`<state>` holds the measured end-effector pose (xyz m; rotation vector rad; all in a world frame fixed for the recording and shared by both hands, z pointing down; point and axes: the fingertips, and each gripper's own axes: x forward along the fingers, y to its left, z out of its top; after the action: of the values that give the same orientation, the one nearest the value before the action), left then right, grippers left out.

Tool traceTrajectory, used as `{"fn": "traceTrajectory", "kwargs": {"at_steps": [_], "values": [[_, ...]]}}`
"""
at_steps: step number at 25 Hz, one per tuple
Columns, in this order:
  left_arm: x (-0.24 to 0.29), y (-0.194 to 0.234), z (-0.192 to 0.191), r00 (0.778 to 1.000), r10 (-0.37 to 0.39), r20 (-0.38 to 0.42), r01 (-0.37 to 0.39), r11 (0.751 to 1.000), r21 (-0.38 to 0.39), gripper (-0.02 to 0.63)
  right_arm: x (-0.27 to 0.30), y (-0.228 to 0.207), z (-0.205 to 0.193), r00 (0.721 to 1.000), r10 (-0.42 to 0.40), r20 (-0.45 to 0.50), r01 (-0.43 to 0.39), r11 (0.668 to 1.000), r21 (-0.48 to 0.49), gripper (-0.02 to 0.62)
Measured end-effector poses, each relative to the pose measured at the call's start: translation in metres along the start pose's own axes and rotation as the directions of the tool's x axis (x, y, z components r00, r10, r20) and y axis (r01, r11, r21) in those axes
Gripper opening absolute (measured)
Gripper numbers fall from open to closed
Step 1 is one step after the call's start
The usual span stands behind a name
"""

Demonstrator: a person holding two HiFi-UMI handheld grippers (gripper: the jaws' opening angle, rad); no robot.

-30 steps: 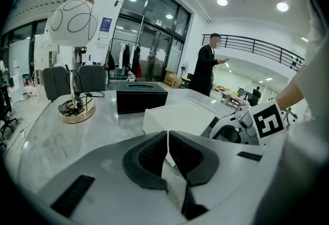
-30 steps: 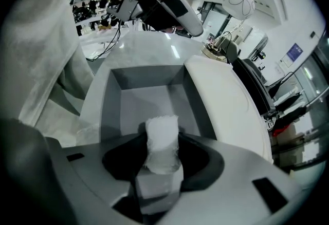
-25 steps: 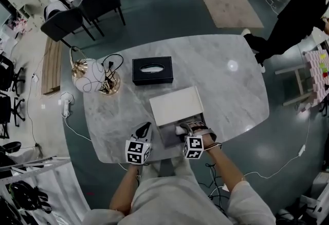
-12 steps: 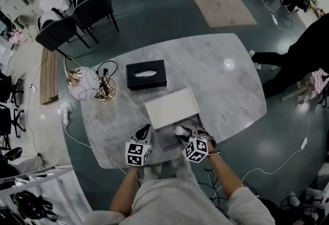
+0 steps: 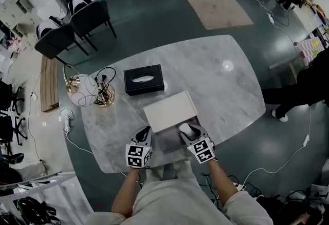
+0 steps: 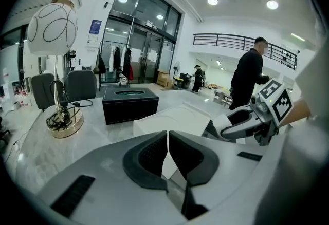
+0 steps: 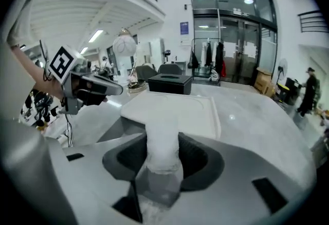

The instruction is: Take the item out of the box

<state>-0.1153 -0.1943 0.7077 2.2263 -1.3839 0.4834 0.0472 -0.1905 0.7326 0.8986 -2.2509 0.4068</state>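
Right gripper (image 7: 162, 156) clenched on white item (image 7: 162, 129), item between jaws, at right edge of open box (image 5: 165, 143), lower centre of head view. Left gripper (image 6: 168, 153) jaws pressed together, empty, at box's left.

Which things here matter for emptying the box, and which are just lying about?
Job in hand:
open box
white lid
white wrapped item, clamped in the right gripper
left gripper, shut and empty

Lying about:
black tissue box
globe lamp
chairs
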Motion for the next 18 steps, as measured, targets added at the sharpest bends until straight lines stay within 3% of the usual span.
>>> {"fn": "traceTrajectory", "kwargs": {"at_steps": [7,18], "values": [[0.001,-0.002,0.011,1.000,-0.005,0.015,0.004,1.000,0.013,0.021,-0.014,-0.024,0.011,0.990,-0.106,0.094,0.091,0.984,0.156,0.180],[-0.007,0.002,0.038,0.998,0.005,0.067,-0.007,1.000,0.031,0.021,-0.038,-0.033,0.049,0.961,-0.184,0.207,0.149,0.973,0.174,0.180]]}}
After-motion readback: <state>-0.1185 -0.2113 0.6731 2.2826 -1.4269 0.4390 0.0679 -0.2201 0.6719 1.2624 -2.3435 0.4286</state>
